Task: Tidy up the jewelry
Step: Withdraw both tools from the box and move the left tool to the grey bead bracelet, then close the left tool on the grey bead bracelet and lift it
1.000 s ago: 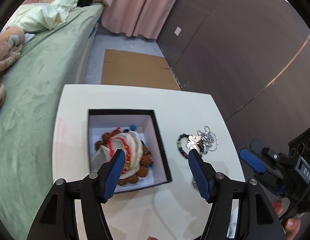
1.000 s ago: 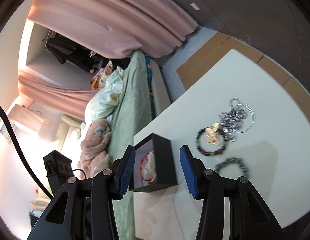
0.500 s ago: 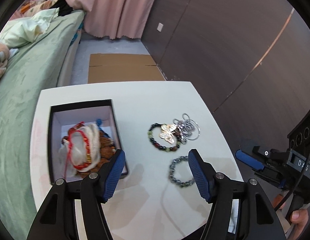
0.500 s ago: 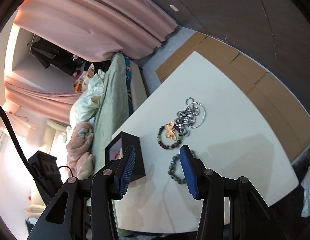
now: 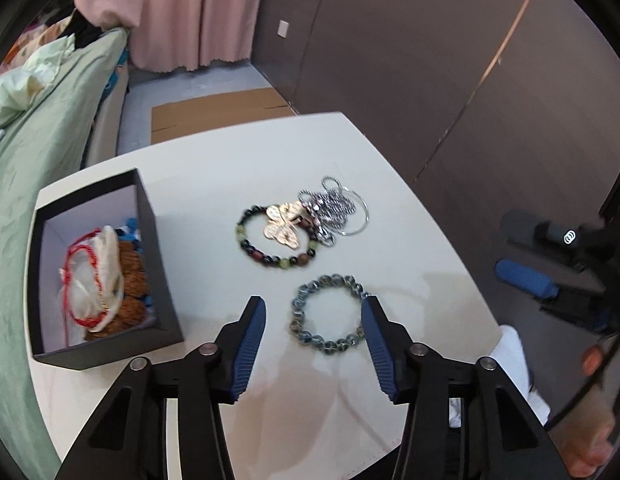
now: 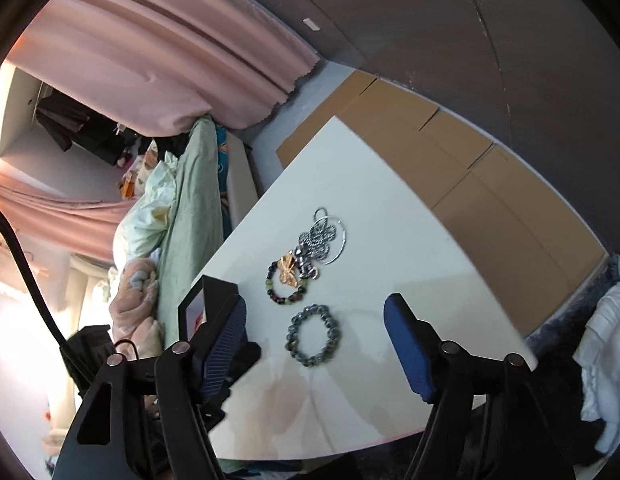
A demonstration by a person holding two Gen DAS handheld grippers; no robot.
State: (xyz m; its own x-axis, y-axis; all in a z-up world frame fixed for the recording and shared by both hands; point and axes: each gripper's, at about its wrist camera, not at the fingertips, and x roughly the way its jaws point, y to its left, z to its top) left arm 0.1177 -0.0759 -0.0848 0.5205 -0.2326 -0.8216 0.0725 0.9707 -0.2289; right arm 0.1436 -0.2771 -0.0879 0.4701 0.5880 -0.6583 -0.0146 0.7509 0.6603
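The left tongs are spread wide, flanking a grey-blue beaded bracelet that lies flat on the white worktop toward its near edge. The right tongs are also released and empty above it. A black open jewelry box with red cord and brown beads sits by the left edge.

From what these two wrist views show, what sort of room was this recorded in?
Most likely a bedroom. A bed with green bedding sits against the white table, a pink curtain hangs behind, and a rumpled blanket lies on the bed.
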